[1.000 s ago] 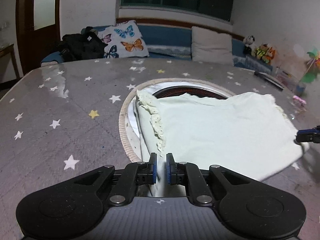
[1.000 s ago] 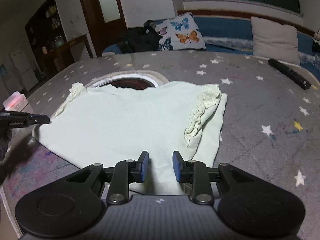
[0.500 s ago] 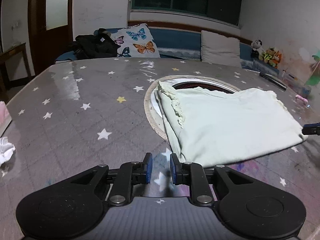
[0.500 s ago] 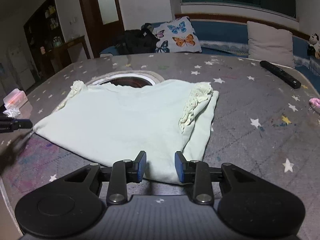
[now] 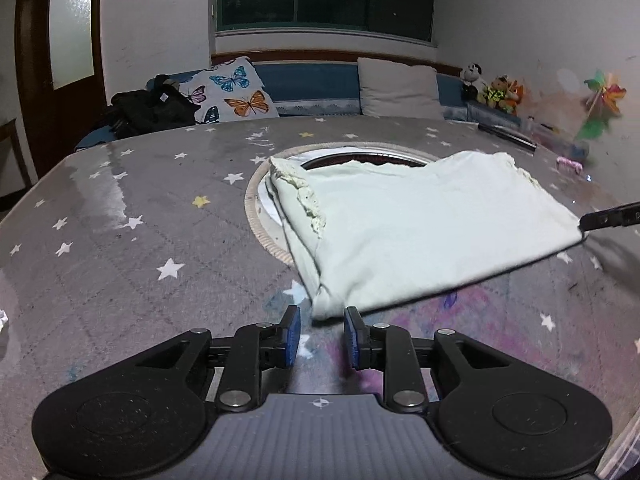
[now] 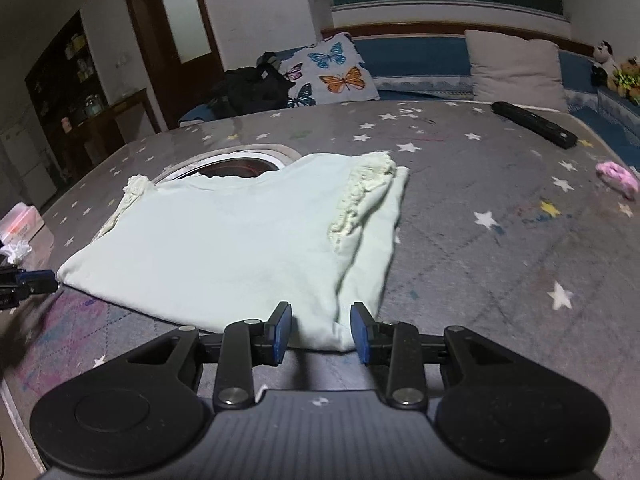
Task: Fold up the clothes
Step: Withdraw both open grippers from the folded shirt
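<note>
Shirt (image 6: 240,248) pale, ruffled, claws (image 5: 319,336) agape

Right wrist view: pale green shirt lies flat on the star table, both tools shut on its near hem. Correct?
Not quite. Both the right tool and left tool are open at the corners of the shirt, as each wrist view shows. The rest holds.

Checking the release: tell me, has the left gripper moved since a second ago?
Yes. The left gripper has backed off toward the table's near side; it was over the shirt's hem, and now it sits open just short of the corner.
</note>
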Available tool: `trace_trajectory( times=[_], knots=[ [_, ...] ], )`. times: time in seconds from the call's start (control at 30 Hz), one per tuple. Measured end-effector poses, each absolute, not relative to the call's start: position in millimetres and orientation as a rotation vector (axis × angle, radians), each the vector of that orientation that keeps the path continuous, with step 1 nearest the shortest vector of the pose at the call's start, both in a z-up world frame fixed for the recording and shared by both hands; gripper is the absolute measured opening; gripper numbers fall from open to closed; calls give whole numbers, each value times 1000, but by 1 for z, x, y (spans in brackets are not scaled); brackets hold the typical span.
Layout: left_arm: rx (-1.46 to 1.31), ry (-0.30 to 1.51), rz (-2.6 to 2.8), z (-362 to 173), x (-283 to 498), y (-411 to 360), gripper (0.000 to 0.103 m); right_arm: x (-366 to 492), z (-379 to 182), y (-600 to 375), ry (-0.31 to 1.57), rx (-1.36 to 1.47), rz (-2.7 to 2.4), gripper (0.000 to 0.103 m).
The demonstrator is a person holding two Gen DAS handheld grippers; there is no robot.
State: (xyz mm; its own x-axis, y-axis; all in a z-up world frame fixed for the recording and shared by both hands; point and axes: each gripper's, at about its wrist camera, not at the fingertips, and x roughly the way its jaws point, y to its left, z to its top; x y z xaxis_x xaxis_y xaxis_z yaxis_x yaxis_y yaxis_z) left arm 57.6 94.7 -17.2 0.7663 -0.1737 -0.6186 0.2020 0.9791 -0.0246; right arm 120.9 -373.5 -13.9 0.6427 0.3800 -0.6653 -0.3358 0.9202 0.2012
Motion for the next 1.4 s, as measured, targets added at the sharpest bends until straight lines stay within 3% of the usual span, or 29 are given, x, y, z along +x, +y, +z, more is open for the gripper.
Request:
trace_trajectory(
  times=[0.17, 0.27, 0.37, 1.1, 1.17, 1.27, 1.4],
  knots=[
    [70, 653, -239, -17, 59, 96, 24, 118, -17, -381, 780, 88, 391, 32],
    [95, 649, -281, -17, 60, 95, 10, 116, -19, -385, 782, 112, 384, 32],
    [106, 647, -291, -17, 60, 94, 5, 114, -20, -389, 786, 122, 373, 32],
    [78, 644, -309, -21, 65, 101, 4, 112, -17, -369, 743, -4, 447, 31],
    [79, 636, -303, -20, 64, 101, 3, 114, -18, -366, 743, -16, 451, 26],
    [72, 626, -282, -19, 62, 103, 2, 115, -18, -365, 751, -29, 439, 6],
    [62, 630, -251, -20, 61, 108, 0, 108, -12, -372, 740, -17, 421, 3]
  ],
)
